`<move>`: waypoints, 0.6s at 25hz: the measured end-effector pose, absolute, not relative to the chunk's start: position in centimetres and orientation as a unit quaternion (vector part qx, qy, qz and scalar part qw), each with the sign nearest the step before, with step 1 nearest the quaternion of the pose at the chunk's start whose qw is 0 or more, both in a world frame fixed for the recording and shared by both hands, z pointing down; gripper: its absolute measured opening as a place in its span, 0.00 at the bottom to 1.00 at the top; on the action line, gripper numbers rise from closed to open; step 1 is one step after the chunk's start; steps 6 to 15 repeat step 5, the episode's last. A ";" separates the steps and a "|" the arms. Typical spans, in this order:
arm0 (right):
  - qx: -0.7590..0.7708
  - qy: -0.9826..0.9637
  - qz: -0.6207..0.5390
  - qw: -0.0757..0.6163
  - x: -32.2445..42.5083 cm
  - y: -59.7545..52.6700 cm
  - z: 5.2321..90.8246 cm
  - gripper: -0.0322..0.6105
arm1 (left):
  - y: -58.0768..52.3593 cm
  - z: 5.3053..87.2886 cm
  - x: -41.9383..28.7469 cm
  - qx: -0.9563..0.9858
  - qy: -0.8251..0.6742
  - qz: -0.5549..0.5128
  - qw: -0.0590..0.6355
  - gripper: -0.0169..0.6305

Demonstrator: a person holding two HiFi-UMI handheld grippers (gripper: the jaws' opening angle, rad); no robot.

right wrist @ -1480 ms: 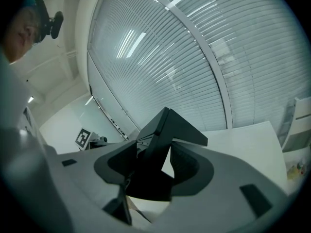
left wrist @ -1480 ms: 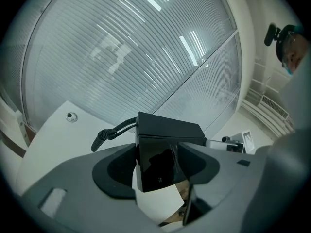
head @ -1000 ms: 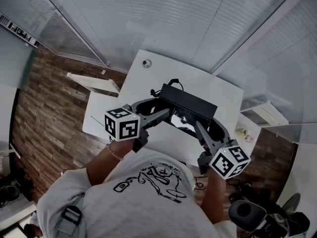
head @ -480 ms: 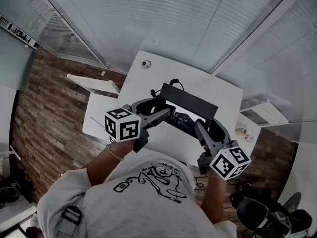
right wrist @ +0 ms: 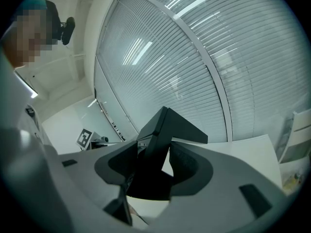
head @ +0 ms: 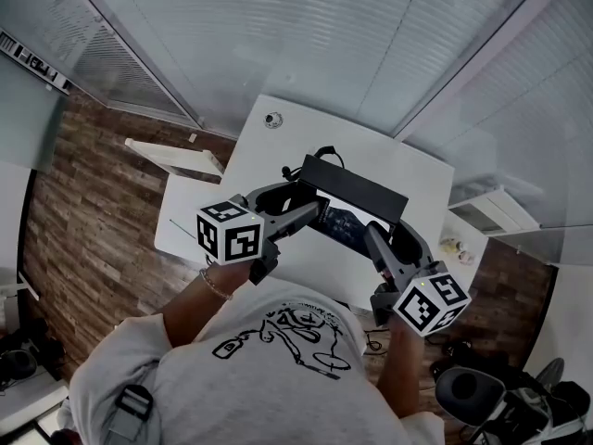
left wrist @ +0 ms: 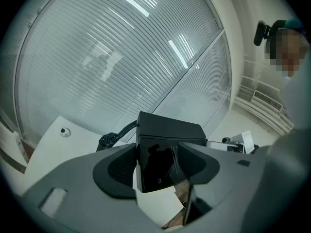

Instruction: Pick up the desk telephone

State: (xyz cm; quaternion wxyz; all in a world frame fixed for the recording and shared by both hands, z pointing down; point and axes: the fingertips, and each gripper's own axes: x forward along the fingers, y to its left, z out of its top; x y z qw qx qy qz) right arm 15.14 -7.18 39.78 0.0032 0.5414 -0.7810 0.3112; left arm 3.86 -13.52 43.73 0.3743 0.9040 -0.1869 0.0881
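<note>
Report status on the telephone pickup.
Left gripper, right gripper: jaws shut on the telephone, one at each end. Telephone tilted over the table. Coiled cord trails off its back; nothing else in the way.

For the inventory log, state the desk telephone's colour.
The boxy plastic desk telephone is black, glossy-faced; clearest in the left gripper view.

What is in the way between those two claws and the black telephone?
Nothing visible. The left gripper and the right gripper each already clamp one end of the desk telephone between their jaws. Its coiled cord leaves the far side, clear of both.
</note>
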 end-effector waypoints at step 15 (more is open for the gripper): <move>0.541 -0.783 0.306 0.002 15.2 -6.8 39.4 0.36 | -13.1 43.5 3.9 0.904 -0.185 0.087 0.376 0.42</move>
